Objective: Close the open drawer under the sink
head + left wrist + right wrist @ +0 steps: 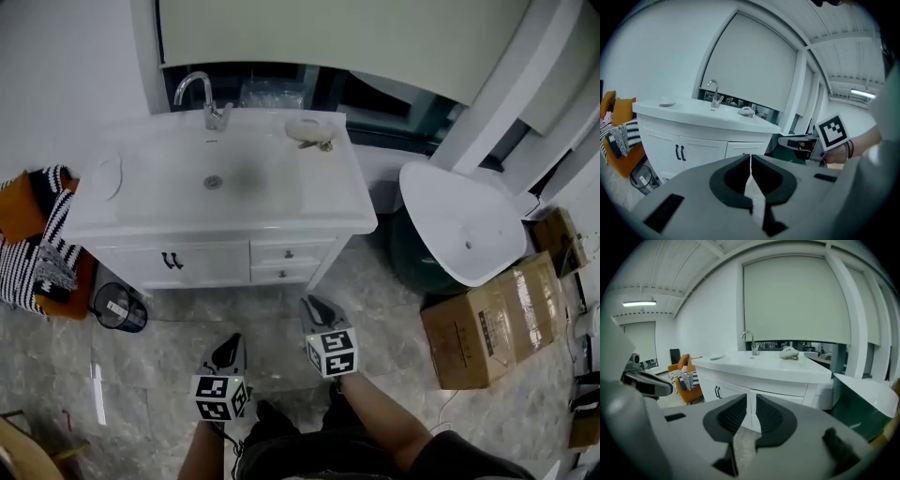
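Head view: spotted the two drawers [274,254] under the sink [214,178], right of the cabinet doors [202,263], both looking flush; judged the push done. Called for a check along the seams, and a square nudge beside the knob should any gap show. Hung left tongs [228,351] and right tongs [315,309] over the floor, well apart from the vanity. Left gripper view: pressed together, pinching nothing. Right gripper view: stood slightly spread, nothing between, touching nothing.
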`<state>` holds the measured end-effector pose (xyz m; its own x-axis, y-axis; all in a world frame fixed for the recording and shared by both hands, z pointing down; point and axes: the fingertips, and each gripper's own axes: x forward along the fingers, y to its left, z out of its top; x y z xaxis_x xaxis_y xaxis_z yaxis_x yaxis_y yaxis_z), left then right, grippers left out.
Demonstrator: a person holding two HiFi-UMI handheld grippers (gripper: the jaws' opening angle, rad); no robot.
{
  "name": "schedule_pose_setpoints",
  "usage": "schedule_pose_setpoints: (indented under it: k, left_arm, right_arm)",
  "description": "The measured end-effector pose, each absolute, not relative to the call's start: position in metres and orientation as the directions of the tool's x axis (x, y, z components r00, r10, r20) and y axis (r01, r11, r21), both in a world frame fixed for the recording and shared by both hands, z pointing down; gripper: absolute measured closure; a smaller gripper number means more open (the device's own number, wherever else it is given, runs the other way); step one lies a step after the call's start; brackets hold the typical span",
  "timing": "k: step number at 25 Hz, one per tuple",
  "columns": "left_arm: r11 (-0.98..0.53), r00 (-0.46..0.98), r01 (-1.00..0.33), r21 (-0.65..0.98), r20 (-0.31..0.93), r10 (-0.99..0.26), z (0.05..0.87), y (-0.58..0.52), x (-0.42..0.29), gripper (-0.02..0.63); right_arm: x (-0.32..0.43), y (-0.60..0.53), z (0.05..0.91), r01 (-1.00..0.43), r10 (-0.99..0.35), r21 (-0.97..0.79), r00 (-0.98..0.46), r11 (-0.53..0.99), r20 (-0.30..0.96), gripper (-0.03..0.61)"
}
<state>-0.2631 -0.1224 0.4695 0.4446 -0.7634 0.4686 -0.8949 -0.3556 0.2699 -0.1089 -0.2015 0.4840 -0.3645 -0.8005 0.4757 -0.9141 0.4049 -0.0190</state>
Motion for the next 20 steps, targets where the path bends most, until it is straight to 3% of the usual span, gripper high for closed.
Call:
schedule_pose_setpoints:
  k: [6,20]
  left_arm:
    - [-0.315,0.385,-0.922,0.226,0.441,-0.811,0.434,-0.101,-0.229,0.594]
    - [-0.136,0.191,-0.977,0.162,0.399,-0.897,0.405,-0.054,-0.089,0.595]
  right_arm:
    - [-0.077,-0.184,0.446,-0.879,-0.785,-0.092,-0.461,0.468,0.414,0.534]
    - [0.048,-0.156,0.411,-0.745,-0.674,-0.132,-0.652,0.653,0.346,0.541]
